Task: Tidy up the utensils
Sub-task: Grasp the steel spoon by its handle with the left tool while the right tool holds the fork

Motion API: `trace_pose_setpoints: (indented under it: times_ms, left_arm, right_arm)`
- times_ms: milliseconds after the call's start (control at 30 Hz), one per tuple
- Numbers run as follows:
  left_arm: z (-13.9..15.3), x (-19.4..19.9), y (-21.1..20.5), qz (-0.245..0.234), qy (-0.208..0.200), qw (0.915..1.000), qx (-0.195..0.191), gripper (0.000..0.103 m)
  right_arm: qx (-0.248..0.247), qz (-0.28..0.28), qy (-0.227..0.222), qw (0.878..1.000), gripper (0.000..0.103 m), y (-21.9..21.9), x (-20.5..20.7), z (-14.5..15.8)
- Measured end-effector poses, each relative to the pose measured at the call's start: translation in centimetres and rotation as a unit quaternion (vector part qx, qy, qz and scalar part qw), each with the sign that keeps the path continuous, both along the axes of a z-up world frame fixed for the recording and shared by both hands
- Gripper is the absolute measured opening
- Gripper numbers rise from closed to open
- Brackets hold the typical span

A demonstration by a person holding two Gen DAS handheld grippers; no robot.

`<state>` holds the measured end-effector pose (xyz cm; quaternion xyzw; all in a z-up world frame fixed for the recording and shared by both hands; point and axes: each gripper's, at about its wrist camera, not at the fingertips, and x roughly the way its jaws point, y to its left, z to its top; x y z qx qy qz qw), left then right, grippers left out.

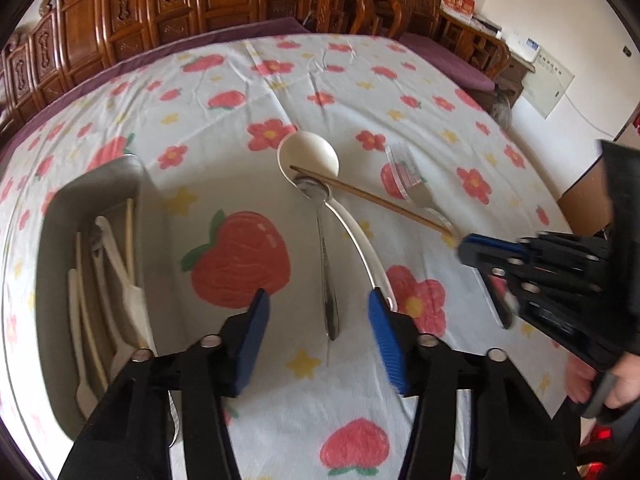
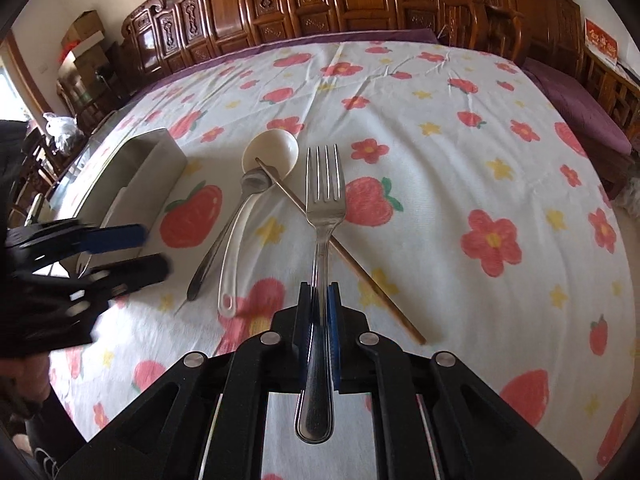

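A flowered tablecloth (image 1: 352, 92) spread with strawberries carries the cutlery. Only the left wrist camera looks down into the grey organiser tray (image 1: 52, 248) at the left edge of the cloth, where pale utensils (image 1: 116, 264) already lie lengthwise in its compartment; from the right wrist camera the same tray shows just its outer wall and rim. Only the right wrist camera shows the steel fork (image 2: 325, 216) whole, tines pointing away, its handle pinched between the blue pads of the right gripper (image 2: 319, 300), whose jaws are closed tight on it; the left camera catches the fork blurred and raised off the cloth.

On the cloth a white ladle (image 1: 310, 156), a steel spoon (image 1: 325, 256) and a wooden chopstick (image 1: 372, 200) lie crossed, the spoon's bowl and the chopstick's tip resting over the ladle's bowl. The left gripper (image 1: 318, 320) hangs over them with its jaws roughly half open and gripping nothing: the spoon's handle runs straight up the gap between the fingertips, apart from both pads, while the ladle's handle ends just beside the right-hand pad. A hand (image 1: 624, 388) shows at the lower right of the left view, behind the right gripper
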<state>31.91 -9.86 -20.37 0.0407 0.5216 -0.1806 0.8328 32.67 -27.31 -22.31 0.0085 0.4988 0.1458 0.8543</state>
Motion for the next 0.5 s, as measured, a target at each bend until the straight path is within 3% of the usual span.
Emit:
trace_pose_setpoints:
  times_ms: [233,500]
  left_arm:
    - [-1.7,1.9,-1.5,-0.004,0.017,0.9998,0.013,0.023]
    - [-3.3,4.0,-2.1,0.008,0.04,0.9992,0.005,0.02]
  right_arm:
    - [0.001,0.014,-0.011,1.0,0.01,-0.6,-1.6,0.8]
    - [0.01,0.015,-0.01,1.0,0.01,-1.6,-2.4,0.4]
